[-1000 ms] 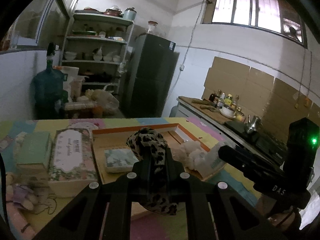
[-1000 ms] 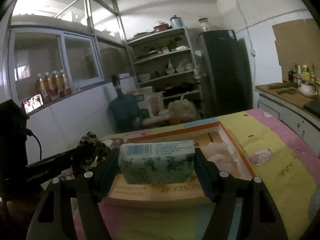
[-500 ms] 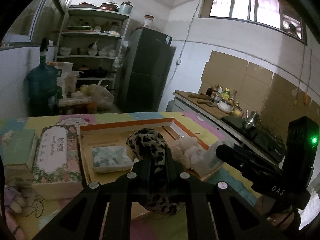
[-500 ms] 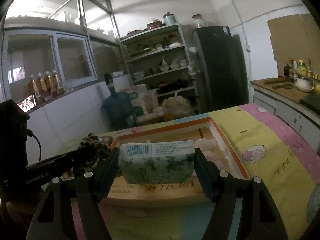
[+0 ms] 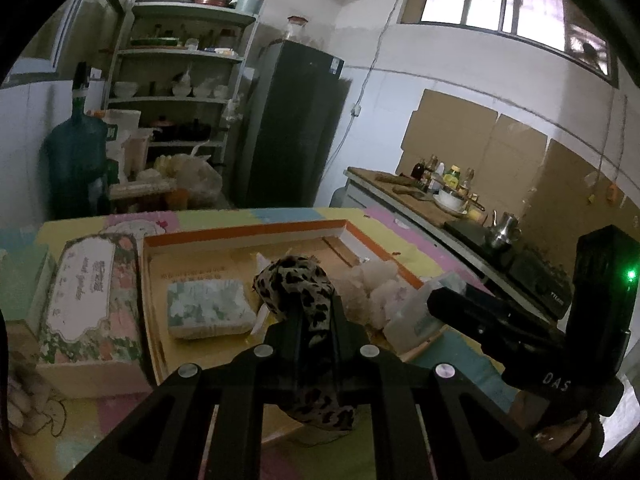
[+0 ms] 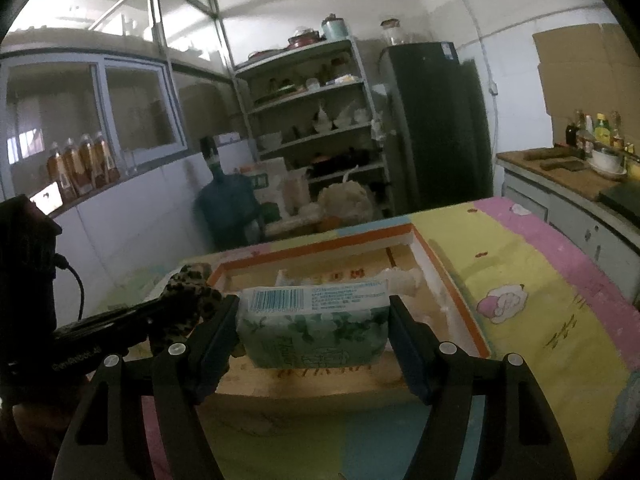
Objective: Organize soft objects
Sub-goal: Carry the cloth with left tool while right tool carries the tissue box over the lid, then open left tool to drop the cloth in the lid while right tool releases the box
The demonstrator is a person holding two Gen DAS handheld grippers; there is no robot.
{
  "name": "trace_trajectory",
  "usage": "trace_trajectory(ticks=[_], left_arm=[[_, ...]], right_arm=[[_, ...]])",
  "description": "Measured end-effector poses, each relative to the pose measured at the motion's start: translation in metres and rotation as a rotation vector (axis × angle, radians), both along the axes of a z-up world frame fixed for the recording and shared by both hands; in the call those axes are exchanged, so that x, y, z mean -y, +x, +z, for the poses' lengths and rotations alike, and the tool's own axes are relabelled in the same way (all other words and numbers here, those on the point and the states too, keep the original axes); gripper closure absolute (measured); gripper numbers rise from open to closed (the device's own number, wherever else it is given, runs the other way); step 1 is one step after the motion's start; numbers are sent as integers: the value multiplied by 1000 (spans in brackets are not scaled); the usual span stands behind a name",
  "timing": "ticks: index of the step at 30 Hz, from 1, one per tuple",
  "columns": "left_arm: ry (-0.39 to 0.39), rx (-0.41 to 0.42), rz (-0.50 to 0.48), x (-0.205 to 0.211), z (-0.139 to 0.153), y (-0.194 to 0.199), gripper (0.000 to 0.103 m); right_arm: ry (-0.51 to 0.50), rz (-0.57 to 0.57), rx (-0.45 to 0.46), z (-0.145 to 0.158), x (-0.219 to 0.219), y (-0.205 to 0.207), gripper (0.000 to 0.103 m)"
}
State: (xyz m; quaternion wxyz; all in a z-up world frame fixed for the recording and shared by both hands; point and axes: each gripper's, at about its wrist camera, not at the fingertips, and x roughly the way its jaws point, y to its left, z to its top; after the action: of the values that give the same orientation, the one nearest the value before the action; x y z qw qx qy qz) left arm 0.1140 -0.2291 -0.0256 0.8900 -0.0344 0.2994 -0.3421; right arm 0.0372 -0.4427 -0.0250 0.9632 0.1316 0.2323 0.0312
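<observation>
My left gripper [image 5: 310, 320] is shut on a leopard-print cloth [image 5: 296, 284], held above the near part of an orange-rimmed cardboard tray [image 5: 244, 232]. In the tray lie a green floral tissue pack [image 5: 208, 306] and a pile of white fluffy material [image 5: 374, 286]. My right gripper [image 6: 314, 322] is shut on another green floral tissue pack [image 6: 316, 330], held above the tray's near edge [image 6: 312, 380]. The left gripper with the leopard cloth [image 6: 188, 300] shows at the left of the right wrist view.
A floral tissue box [image 5: 90, 292] and a green box [image 5: 18, 280] stand left of the tray on the pastel play-mat table [image 6: 532, 280]. A plush toy [image 5: 20, 396] lies at the near left. Shelves, a fridge [image 5: 294, 124] and a counter [image 5: 420, 200] stand behind.
Both grippers have moved forward and a little left over the tray, each keeping its hold; the tray and its contents look closer.
</observation>
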Motion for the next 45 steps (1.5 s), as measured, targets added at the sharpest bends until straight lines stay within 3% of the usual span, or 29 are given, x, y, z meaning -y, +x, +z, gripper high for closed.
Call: trace_trajectory(ticks=[13, 22, 24, 27, 29, 32, 45], left_arm=[[56, -86, 27, 6, -33, 21, 91], [48, -132, 40, 4, -40, 33, 90], [40, -141, 46, 2, -40, 35, 86], [35, -144, 53, 1, -39, 37, 72], [32, -142, 56, 0, -38, 35, 55], [20, -126, 74, -3, -35, 32, 41], [-6, -63, 77, -12, -14, 13, 40]], right_arm=[[-9, 19, -121, -28, -3, 30, 29], [4, 31, -178, -33, -2, 47, 28], [4, 29, -176, -33, -2, 47, 27], [12, 30, -173, -34, -2, 50, 27], [16, 30, -170, -35, -2, 50, 26], [18, 33, -167, -35, -3, 50, 26], [3, 15, -99, -18, -6, 33, 24]])
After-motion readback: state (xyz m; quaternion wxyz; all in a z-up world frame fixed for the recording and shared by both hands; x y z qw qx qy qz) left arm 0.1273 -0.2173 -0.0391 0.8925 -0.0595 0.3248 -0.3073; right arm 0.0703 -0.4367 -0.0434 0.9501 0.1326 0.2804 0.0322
